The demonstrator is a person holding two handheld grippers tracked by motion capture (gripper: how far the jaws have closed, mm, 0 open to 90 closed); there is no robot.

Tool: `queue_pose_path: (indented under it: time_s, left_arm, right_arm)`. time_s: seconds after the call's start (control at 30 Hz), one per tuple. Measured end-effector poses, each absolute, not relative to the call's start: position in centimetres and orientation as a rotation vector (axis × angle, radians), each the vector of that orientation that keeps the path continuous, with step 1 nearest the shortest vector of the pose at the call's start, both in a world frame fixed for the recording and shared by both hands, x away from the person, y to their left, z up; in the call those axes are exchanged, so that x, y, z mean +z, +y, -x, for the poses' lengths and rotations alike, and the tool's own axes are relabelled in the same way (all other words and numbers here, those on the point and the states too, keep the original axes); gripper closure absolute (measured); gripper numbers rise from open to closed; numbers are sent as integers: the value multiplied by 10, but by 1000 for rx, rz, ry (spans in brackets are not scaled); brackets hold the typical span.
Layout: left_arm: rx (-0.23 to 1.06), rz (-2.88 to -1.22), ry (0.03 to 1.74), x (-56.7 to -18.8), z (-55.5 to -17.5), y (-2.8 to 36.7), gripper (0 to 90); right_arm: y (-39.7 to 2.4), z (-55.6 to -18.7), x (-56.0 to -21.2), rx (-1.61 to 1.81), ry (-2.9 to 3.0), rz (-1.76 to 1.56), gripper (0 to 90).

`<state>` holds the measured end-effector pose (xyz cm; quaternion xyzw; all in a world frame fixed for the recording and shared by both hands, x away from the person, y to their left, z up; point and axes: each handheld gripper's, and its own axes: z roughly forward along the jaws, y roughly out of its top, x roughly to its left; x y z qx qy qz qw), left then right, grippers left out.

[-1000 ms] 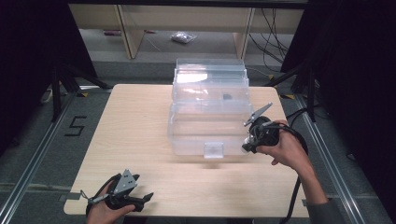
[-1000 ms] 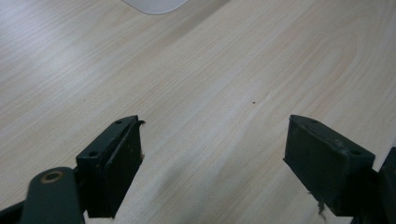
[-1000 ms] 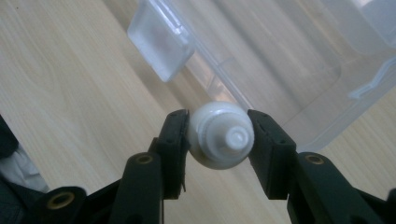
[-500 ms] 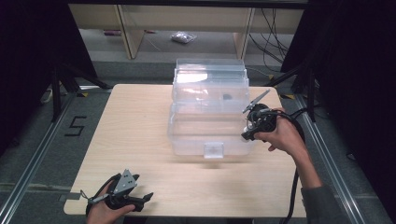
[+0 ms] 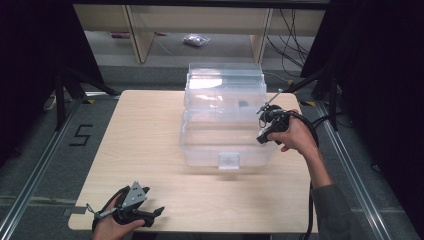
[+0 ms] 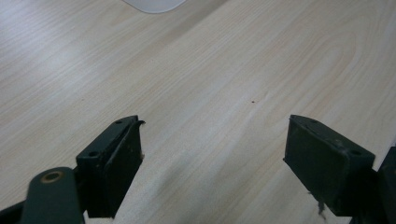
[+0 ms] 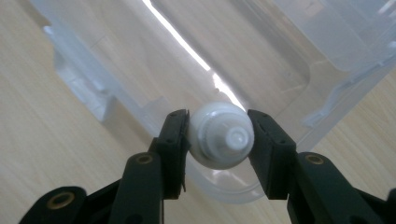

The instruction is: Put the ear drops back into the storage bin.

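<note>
Two jaws of the right gripper (image 7: 218,140) clamp a small white bottle (image 7: 220,141) across its round body, above the clear bin (image 7: 299,70). It looks light, smooth and slippery, so this mid-body hold seems best. Left gripper (image 6: 212,154) rests open.

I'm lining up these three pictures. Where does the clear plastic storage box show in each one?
High view: the clear plastic storage box stands open at the middle of the light wooden table, lid raised behind.
Left gripper view: a pale rounded corner at the top edge, probably the box.
Right gripper view: it spans the upper part, behind the small white round object held in the right claw.
Shared landmark: the table's wood grain.
</note>
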<state>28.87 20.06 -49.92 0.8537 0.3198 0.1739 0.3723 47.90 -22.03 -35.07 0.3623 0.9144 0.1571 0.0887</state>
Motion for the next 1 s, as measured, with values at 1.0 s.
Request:
queue_pose_path:
  time_s: [1.0]
  left_arm:
    - [442, -2184, 823, -500, -288, 200, 185]
  right_arm:
    - [-216, -521, -399, 356, 2741, -1203, 602]
